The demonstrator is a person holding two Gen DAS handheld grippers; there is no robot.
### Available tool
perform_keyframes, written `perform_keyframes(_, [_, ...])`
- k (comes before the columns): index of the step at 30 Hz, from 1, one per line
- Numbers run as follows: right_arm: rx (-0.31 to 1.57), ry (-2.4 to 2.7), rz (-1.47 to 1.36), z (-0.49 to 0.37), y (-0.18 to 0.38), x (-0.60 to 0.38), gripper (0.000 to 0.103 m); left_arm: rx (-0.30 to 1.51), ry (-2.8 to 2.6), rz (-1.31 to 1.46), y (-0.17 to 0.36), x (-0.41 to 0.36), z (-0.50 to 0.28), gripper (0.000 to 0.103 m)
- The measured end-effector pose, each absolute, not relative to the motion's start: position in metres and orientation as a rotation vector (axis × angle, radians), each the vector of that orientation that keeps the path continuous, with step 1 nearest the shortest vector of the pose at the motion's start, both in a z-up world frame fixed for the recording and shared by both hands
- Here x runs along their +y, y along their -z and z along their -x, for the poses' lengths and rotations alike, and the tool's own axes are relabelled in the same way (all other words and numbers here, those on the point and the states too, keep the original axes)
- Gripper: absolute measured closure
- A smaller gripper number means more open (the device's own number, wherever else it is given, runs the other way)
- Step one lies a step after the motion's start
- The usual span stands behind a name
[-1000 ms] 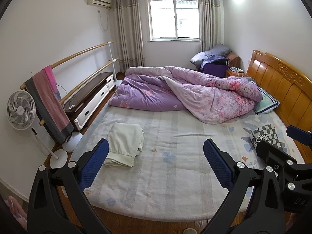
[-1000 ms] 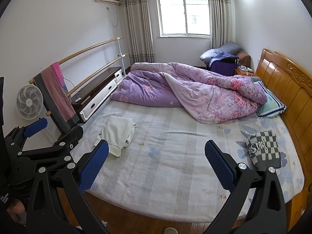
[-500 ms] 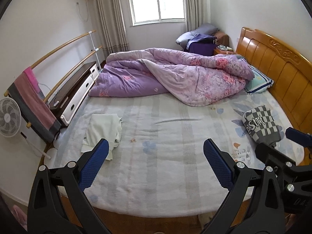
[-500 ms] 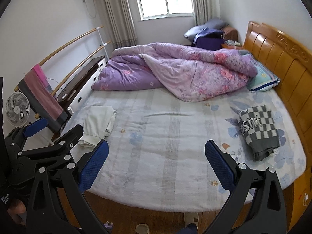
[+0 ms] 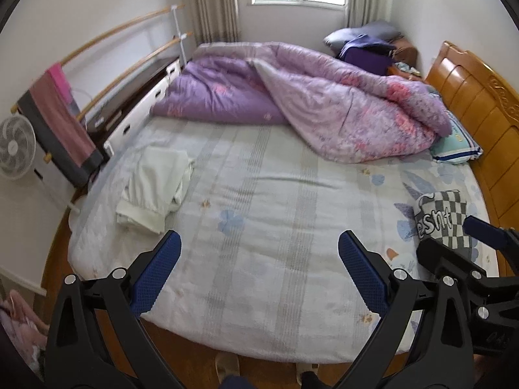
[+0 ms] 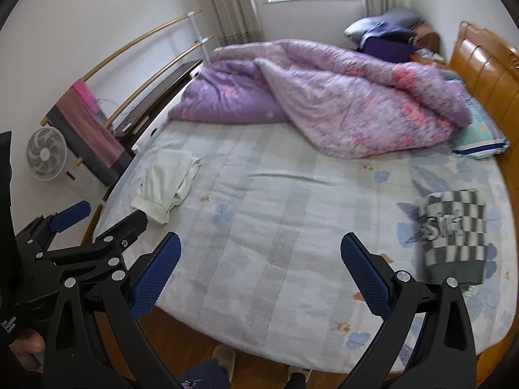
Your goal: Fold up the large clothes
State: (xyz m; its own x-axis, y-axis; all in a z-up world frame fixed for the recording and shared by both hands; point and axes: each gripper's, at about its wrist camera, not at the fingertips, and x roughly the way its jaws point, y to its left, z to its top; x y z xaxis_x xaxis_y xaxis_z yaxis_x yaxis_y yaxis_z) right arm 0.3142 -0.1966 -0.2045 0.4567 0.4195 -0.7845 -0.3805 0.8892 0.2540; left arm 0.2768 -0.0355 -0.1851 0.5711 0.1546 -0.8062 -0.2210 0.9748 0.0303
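I am holding both grippers out over the foot edge of the bed, side by side and clear of the sheet. My left gripper is standing with its blue-padded fingers spread wide and nothing between them. My right gripper is doing the same, its fingers set well apart and holding nothing. From the right camera I am seeing the left gripper's black frame poking in at the lower left, and from the left camera the right one is showing at the lower right, partly covering the checkered garment.

Two pieces of clothing are lying on the striped sheet. A white garment is sitting loosely folded near the left side of the mattress, close to the edge by the clothes rail. A black-and-white checkered garment with white lettering is lying bunched near the right side, next to the wooden headboard. The two are well apart, with bare sheet between them, and neither gripper is touching either one.

A rumpled purple quilt is taking up the far half of the bed, with a blue-edged pillow just beside it. A towel is hanging on the rail, and a white fan is standing beside it.
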Motion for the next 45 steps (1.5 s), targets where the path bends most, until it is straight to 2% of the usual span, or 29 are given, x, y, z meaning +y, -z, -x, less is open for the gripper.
perform_keyframes(5, [1.076,-0.555,-0.064,-0.348,0.25,-0.136,0.008,1.004,-0.26,0.101,0.228,0.019,-0.302,0.005])
perform_keyframes(10, [1.155,-0.578,-0.094,-0.386,0.299,-0.052,0.008,1.067,-0.302,0.127,0.287,0.115,-0.329,0.005])
perform_keyframes(20, [1.345,-0.54,-0.299,-0.472,0.455,0.153,0.008,1.223,-0.291,0.287,0.433,0.408,-0.393,0.005])
perform_keyframes(26, [1.484,-0.533,-0.439,-0.505,0.552,0.25,0.008,1.278,-0.319,0.323,0.517,0.531,-0.433,0.005])
perform_keyframes(30, [1.549,-0.505,-0.471,-0.516,0.6,0.284,0.008,1.306,-0.277,0.451,0.564,0.576,-0.444,0.005])
perform_keyframes(36, [1.592,-0.544,-0.56,-0.518,0.63,0.306,0.008,1.361,-0.242,0.535,0.616,0.605,-0.446,0.006])
perform_keyframes(45, [1.596,-0.509,-0.647,-0.524,0.654,0.321,0.009,1.356,-0.207,0.632,0.649,0.624,-0.446,0.006])
